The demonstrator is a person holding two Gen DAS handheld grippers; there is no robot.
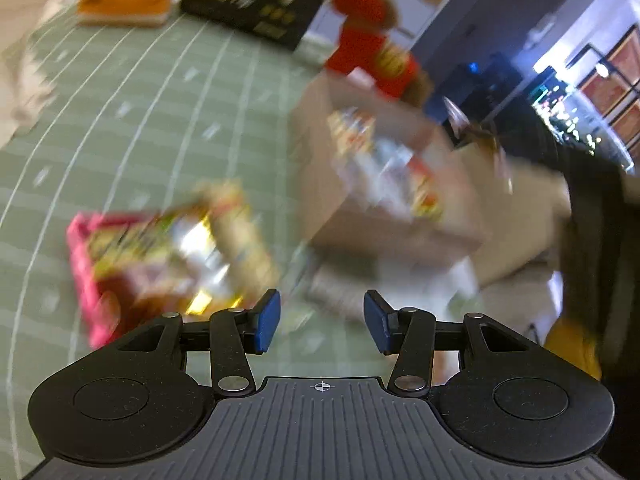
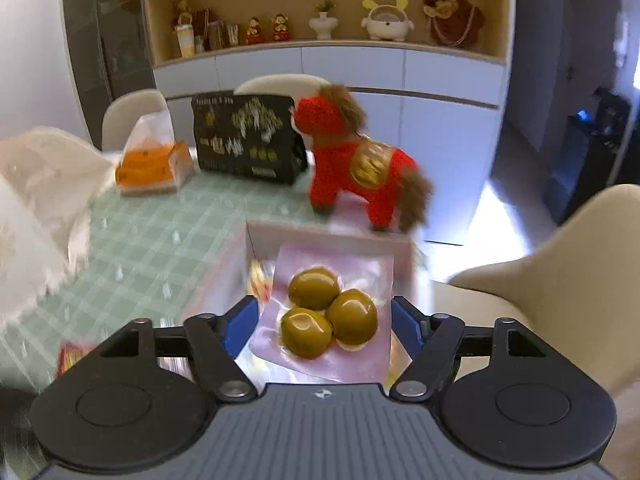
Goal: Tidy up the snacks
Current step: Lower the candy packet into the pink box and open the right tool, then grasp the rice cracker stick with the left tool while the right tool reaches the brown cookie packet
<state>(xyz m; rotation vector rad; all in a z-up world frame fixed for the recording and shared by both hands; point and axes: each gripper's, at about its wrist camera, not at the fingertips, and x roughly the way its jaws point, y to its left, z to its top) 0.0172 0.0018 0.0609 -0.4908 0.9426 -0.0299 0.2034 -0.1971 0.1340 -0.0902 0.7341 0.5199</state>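
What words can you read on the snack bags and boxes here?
None can be read for sure.
Black box: gold and white characters, too blurred to read.
Orange pack in its clear bag: small print, too small.
Gold patch on the red toy horse: blurred.
Pouch of green fruits: no text shows.
Pink-edged snack pack: smeared by motion.

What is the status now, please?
Left tool open, empty. Right tool open around olive packet, above the box. Plush horse behind box.
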